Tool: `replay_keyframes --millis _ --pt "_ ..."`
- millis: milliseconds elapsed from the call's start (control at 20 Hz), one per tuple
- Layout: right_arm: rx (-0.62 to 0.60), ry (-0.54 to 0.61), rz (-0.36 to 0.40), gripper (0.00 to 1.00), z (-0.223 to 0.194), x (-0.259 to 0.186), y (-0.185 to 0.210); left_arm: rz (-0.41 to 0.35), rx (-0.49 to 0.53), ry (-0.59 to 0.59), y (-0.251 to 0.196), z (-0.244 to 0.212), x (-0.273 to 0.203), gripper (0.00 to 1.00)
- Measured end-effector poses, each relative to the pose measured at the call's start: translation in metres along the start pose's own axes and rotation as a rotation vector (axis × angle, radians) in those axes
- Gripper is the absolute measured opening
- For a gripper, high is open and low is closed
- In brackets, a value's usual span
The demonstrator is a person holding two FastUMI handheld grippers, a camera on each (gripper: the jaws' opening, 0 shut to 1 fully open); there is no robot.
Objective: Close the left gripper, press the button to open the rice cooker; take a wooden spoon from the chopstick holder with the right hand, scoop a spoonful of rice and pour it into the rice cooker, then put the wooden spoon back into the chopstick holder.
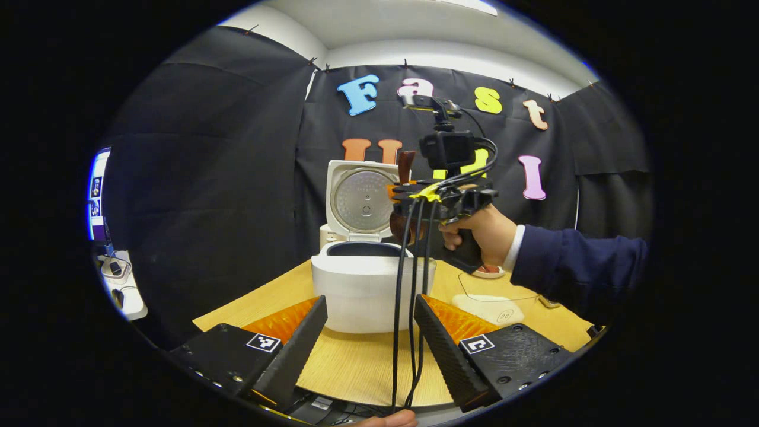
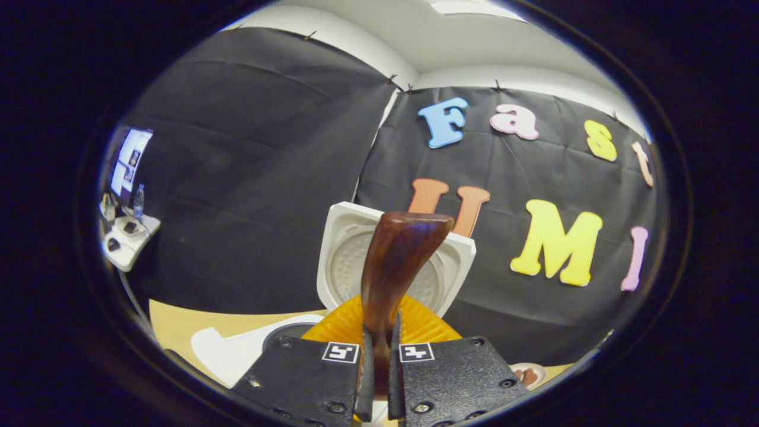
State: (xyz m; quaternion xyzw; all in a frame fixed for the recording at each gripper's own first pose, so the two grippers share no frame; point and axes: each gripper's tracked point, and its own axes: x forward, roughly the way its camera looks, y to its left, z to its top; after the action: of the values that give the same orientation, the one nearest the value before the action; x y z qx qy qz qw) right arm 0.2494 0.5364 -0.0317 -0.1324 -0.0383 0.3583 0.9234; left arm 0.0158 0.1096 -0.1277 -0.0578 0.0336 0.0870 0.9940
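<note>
The rice cooker (image 1: 367, 284) stands on the wooden table (image 1: 356, 362) with its lid (image 1: 360, 198) raised upright. Over its open pot, the right gripper (image 2: 379, 379) clamps the wooden spoon (image 2: 394, 267) between both fingers, the handle rising in front of the lid in the right gripper view. In the left gripper view a hand (image 1: 483, 234) in a dark sleeve (image 1: 578, 267) holds that gripper just right of the cooker. The left gripper (image 1: 370, 338) sits spread wide before the cooker, holding nothing
</note>
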Motion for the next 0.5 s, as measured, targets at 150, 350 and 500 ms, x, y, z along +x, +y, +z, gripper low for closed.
replay_keyframes --millis 150,350,500 --pt "0.086 0.005 -0.041 0.12 0.000 -0.033 -0.031 -0.024 -0.007 -0.033 -0.015 0.008 0.001 0.94" --pt "0.212 -0.002 -0.076 0.12 0.001 -0.074 -0.074 -0.049 -0.028 -0.069 -0.036 0.018 -0.002 0.94" --pt "0.268 0.007 -0.146 0.12 -0.008 -0.105 -0.119 -0.126 -0.079 -0.083 -0.068 0.023 -0.001 0.94"
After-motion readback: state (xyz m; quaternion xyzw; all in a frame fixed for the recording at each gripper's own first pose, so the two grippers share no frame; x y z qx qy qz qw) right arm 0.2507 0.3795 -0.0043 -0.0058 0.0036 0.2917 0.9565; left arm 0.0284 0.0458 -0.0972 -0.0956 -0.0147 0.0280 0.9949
